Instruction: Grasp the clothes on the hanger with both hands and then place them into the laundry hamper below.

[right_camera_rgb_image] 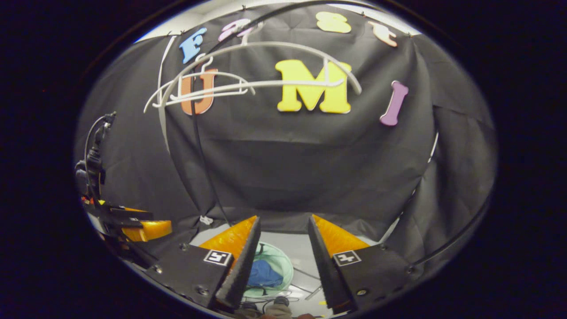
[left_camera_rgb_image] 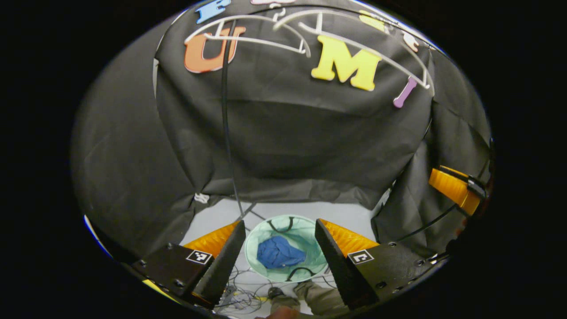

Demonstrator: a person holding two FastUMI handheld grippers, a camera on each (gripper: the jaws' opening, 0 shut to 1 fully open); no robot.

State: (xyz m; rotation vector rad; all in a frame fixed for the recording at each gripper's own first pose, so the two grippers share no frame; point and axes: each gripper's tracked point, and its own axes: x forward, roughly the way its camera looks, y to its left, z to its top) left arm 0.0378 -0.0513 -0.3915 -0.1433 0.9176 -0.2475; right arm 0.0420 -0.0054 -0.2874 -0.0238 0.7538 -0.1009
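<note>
A: Black cloth walls surround you; white plastic hangers (left_camera_rgb_image: 310, 33) hang bare at twelve o'clock.

B: And the clothes?

A: A crumpled blue garment (left_camera_rgb_image: 279, 252) lies in the round pale-green mesh hamper (left_camera_rgb_image: 310, 230) at six o'clock. Your left gripper (left_camera_rgb_image: 280, 254) and right gripper (right_camera_rgb_image: 280, 261) both gape, empty. Placing looks finished; next, simply withdraw.

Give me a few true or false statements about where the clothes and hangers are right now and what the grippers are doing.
1. The blue garment lies inside the laundry hamper. True.
2. The white hangers carry a shirt. False: they hang bare.
3. The left gripper has its jaws apart, holding nothing. True.
4. The right gripper is clamped on the garment. False: its jaws are apart and empty.
5. The hamper is red. False: it is pale green.
</note>
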